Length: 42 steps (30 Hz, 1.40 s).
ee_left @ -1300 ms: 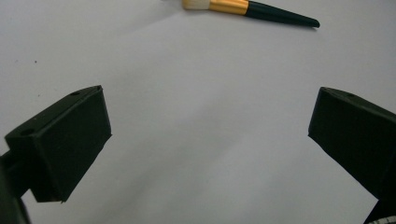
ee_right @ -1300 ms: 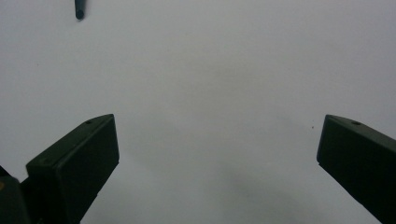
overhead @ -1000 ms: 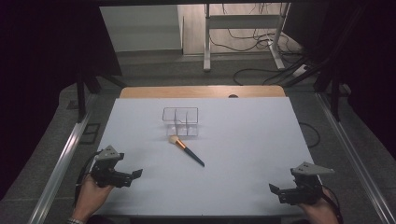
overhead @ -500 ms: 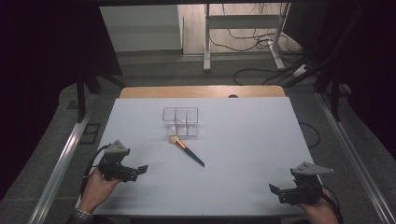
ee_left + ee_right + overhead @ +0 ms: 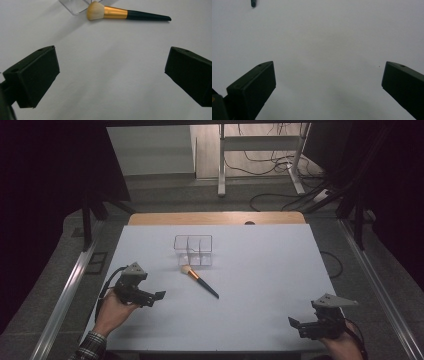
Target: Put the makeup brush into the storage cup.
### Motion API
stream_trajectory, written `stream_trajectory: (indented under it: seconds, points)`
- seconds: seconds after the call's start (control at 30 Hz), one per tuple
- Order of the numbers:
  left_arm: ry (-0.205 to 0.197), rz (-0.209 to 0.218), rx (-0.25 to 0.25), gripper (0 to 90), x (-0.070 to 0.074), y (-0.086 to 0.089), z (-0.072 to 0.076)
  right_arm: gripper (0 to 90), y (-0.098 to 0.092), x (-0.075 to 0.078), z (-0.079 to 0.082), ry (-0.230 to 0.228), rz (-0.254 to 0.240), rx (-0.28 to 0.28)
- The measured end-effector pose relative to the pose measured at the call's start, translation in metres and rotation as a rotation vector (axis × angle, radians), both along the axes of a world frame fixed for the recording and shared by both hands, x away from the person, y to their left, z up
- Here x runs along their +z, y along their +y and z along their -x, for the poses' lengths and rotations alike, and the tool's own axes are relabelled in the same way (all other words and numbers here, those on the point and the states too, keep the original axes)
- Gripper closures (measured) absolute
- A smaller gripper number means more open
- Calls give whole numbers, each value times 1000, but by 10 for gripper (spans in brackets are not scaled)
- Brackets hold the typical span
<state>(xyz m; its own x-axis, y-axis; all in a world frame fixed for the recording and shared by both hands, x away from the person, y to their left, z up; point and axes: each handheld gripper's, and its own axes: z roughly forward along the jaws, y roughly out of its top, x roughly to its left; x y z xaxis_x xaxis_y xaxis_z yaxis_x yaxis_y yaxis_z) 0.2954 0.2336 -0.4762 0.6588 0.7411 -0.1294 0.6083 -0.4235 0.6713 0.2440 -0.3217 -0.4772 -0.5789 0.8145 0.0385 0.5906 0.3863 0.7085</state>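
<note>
Brush (image 5: 125,14) on white table (image 5: 260,270), bristles touching clear organiser (image 5: 193,250), cut off in left gripper view. Left gripper (image 5: 159,295) near, wide open, empty; right gripper (image 5: 295,324) likewise, well apart.

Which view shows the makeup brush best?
The left gripper view: the makeup brush lies whole, with bristles, gold ferrule and black handle clear. The high view shows it small; the right gripper view catches just its handle tip.

clear organizer (image 5: 75,6) cut off by top edge; brush (image 5: 253,3) shows just its handle tip, rest cropped
</note>
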Motion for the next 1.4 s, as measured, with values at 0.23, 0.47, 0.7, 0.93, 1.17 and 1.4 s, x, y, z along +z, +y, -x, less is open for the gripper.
stream_trajectory:
  seconds: [0.23,0.47,0.7,0.93,1.17,1.4]
  points:
    - [6,-20,-21,0,3,-5,-8,0,0,0,0,0,1,3]
    - [4,-45,-44,0,5,-10,-17,0,-1,0,0,0,-6,-3]
    - [10,-69,-66,0,5,-16,-25,0,-1,0,0,1,-6,-2]
    - [12,-77,-81,0,6,-24,-32,0,-1,0,0,1,-5,-1]
    - [13,-106,-99,0,8,-33,-38,0,-1,0,0,0,-8,-1]
    - [14,-119,-119,0,8,-42,-46,0,-1,0,0,-1,-7,0]
